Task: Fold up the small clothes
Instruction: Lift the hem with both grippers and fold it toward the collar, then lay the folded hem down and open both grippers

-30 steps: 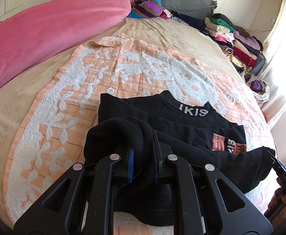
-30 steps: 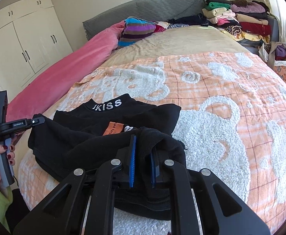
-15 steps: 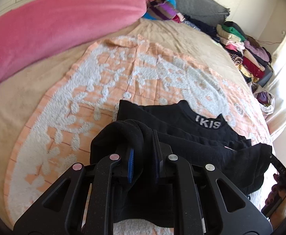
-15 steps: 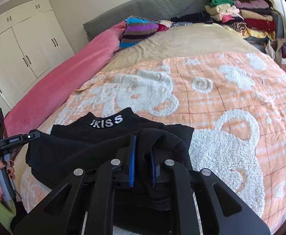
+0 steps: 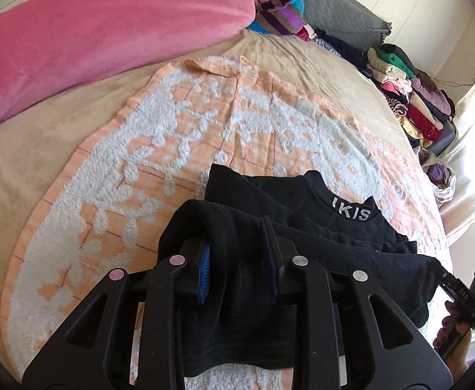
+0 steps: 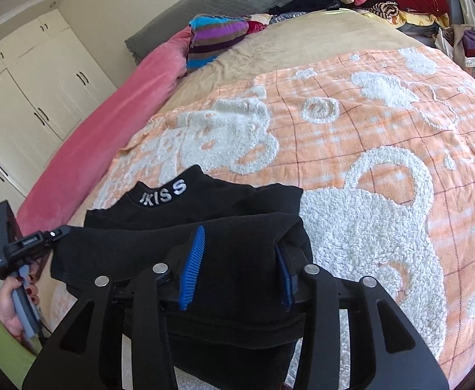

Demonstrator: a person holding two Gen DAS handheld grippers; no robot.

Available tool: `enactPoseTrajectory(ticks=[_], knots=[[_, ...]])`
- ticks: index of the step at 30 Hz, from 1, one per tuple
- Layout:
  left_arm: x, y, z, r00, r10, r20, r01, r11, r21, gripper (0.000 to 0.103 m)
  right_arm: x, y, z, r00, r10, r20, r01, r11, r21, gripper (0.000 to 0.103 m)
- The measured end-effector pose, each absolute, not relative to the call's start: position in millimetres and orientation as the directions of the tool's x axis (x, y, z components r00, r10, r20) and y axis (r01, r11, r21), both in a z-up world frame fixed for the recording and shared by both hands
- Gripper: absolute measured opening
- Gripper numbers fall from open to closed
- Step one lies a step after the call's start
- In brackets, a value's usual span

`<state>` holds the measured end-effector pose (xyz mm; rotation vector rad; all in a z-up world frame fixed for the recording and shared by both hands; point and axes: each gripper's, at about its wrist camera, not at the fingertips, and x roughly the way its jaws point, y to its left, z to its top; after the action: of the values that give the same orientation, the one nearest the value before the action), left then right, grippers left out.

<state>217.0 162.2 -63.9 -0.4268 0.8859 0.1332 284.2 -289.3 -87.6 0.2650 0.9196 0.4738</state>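
Note:
A black top (image 5: 318, 224) with white lettering on its collar (image 6: 162, 193) lies on an orange-and-white blanket (image 5: 205, 130) on a bed. Its lower half is folded up over the body. My left gripper (image 5: 237, 253) sits over the top's left end. Its jaws are opening, and a loose fold of black cloth lies between the blue pads (image 5: 205, 269). My right gripper (image 6: 237, 260) is over the right end of the same top (image 6: 237, 243). Its jaws are opening too and stand wider, with cloth slack between them. Each view shows the other gripper at its edge.
A pink blanket (image 5: 91, 39) runs along the bed's left side, with a striped pillow (image 6: 214, 39) and a grey cushion (image 6: 237, 0) at the head. Stacked folded clothes (image 5: 410, 104) stand at the far right. White wardrobe doors (image 6: 26, 97) are on the left.
Both grippers carried the black hem forward over the top, covering the orange label. Both were shut on the cloth; their jaws have now spread apart, the right one more.

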Motion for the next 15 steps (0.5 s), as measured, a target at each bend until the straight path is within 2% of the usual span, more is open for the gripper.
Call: enactPoseTrajectory(ticks=[3,4,5,10,13,15], knots=[[214,162,-61,0.633,-0.055,-0.772,-0.282,0.913,-0.296,0.019,284,-291,-88,0.505,0.482,-0.716,-0.26,0.876,0.406,0.052],[214,163,-61,0.632,-0.056,-0.773,-0.284,0.911,-0.298,0.019,285,-292,-87,0.508,0.447,-0.737,-0.238,0.895,0.378,0.074],[215,164,-62,0.628,-0.057,-0.776,-0.288,0.91,-0.299,0.02,284,-295,-86,0.522,0.402,-0.752,-0.213,0.915,0.342,0.084],[218,166,-65,0.618,-0.08,-0.782,-0.28,0.907,-0.313,0.024,285,-315,-76,0.551,0.398,-0.734,-0.189,0.915,0.355,0.084],[219,160,-58,0.619,-0.098,-0.779,-0.24,0.921,-0.307,0.038,282,-317,-66,0.564,0.408,-0.718,-0.202,0.911,0.359,0.084],[218,154,-53,0.622,-0.092,-0.777,-0.214,0.935,-0.282,0.042,280,-312,-61,0.567,0.416,-0.712,-0.224,0.909,0.352,0.084]])
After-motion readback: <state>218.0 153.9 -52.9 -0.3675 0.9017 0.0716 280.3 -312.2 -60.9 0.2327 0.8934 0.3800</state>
